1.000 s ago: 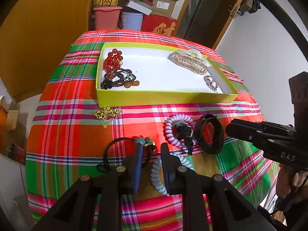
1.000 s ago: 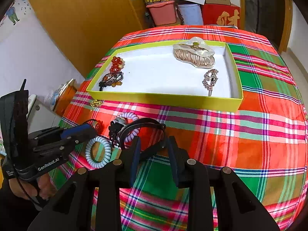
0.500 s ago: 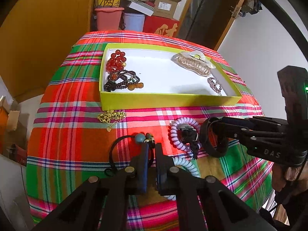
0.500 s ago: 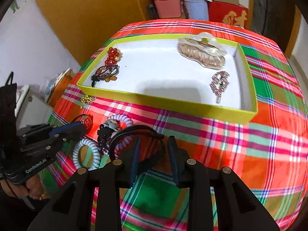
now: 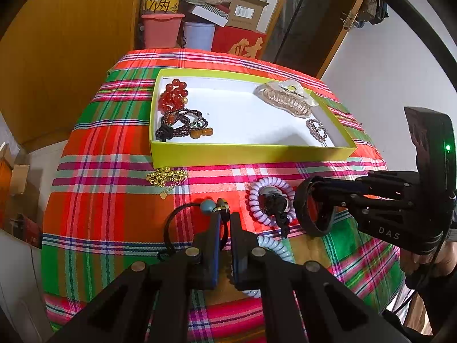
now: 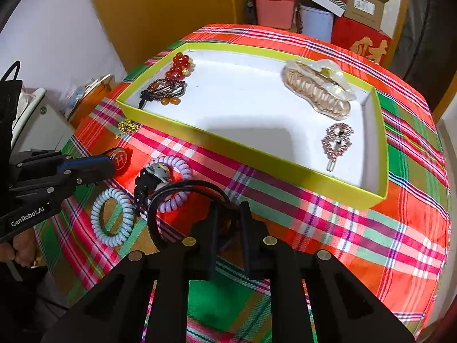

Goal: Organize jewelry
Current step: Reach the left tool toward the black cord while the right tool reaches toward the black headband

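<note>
A yellow-green tray (image 5: 251,152) (image 6: 257,160) holds red beads (image 5: 172,95), a dark bead bracelet (image 5: 182,124), a clear claw clip (image 5: 285,97) and a rhinestone clip (image 6: 337,140). My left gripper (image 5: 224,223) is shut on a black hair tie with a gold-red charm (image 5: 221,204) (image 6: 120,158). My right gripper (image 6: 228,214) is shut on a black band (image 6: 177,188) (image 5: 311,208), lifted just above the cloth. On the cloth lie a lilac coil tie (image 5: 270,200), a pale blue coil tie (image 6: 112,217) and a gold chain (image 5: 167,175).
The plaid-covered table (image 6: 342,228) drops off at its rounded edges. Boxes and bins (image 5: 200,25) stand behind it beside a wooden cabinet (image 5: 71,43). A black charm (image 6: 148,181) sits in the lilac coil.
My left gripper closed on the black hair tie by its charm. My right gripper closed on the black band and moved toward the tray with it.
</note>
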`<state>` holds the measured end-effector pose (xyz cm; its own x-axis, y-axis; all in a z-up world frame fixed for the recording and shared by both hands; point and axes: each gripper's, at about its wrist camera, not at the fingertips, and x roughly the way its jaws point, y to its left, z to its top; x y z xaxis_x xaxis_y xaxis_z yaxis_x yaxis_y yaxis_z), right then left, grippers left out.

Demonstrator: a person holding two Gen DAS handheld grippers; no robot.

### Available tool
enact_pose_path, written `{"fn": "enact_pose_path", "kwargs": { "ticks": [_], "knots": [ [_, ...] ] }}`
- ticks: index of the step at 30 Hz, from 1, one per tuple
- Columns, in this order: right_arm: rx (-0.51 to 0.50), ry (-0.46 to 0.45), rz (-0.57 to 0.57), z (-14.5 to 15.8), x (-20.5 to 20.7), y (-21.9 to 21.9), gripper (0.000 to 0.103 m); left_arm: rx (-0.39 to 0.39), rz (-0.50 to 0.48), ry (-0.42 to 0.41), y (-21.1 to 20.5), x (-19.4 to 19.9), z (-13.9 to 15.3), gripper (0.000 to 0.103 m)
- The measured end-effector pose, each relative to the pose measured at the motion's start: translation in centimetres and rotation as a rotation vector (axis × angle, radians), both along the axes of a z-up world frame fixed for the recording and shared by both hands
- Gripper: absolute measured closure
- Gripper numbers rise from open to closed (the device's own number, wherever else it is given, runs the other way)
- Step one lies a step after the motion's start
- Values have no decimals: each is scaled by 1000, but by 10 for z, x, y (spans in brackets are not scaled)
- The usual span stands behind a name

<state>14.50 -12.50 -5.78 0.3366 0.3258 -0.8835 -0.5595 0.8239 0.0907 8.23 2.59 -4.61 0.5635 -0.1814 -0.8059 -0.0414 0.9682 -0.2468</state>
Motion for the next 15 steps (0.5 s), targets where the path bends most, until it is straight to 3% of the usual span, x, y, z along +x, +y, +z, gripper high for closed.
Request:
{"fn": "enact_pose_path", "kwargs": {
  "ticks": [15],
  "knots": [
    [91, -57, -105, 34, -25, -29, 93, -24, 28, -101, 8, -20, 41, 98]
  ]
}}
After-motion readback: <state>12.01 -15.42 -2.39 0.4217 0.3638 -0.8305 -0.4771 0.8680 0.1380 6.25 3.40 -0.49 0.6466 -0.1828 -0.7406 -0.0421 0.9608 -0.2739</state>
